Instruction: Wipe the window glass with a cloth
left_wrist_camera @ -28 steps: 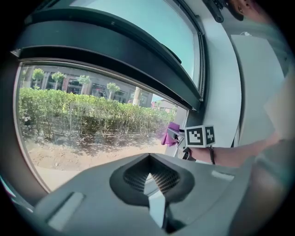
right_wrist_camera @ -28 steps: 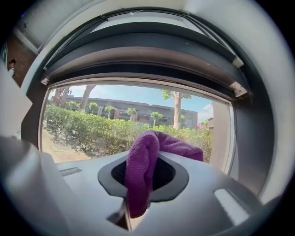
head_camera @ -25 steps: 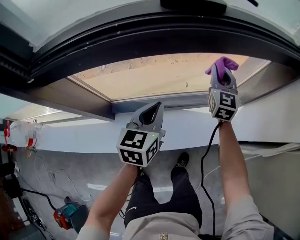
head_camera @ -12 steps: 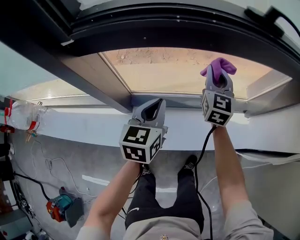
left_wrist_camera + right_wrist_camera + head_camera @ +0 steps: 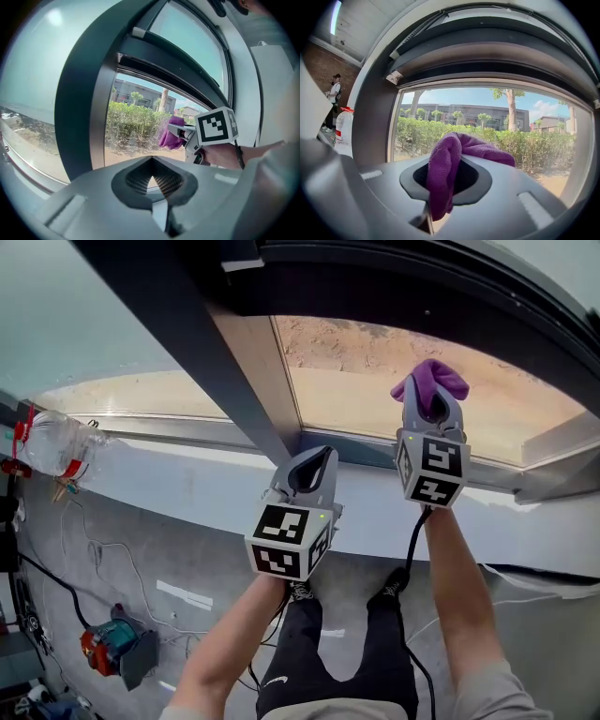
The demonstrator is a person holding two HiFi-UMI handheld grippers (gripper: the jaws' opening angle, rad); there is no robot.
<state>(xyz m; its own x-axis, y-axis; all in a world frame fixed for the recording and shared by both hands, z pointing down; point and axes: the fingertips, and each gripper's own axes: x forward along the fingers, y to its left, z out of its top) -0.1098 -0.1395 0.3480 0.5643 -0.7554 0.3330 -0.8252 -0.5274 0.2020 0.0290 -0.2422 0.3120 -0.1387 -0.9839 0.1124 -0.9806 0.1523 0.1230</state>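
Observation:
A purple cloth (image 5: pixel 430 381) is bunched at the tip of my right gripper (image 5: pixel 430 401), which is shut on it and held up against the window glass (image 5: pixel 394 381). In the right gripper view the cloth (image 5: pixel 452 166) hangs out of the shut jaws in front of the pane (image 5: pixel 487 124). My left gripper (image 5: pixel 309 468) is lower and to the left, near the sill, shut with nothing in it. The left gripper view shows its closed jaws (image 5: pixel 152 180), with the right gripper (image 5: pixel 190 136) and the cloth (image 5: pixel 171 133) farther off at the glass.
A dark window frame post (image 5: pixel 202 352) runs diagonally left of the pane. A white sill (image 5: pixel 187 479) lies below. A clear plastic bottle with a red label (image 5: pixel 52 451) sits at the left of the sill. Cables and an orange tool (image 5: pixel 108 652) lie on the floor.
The view has swung, so the frame post now stands left of both grippers. The right gripper keeps the cloth at the glass, slightly lower and more to the left. The left gripper stays shut.

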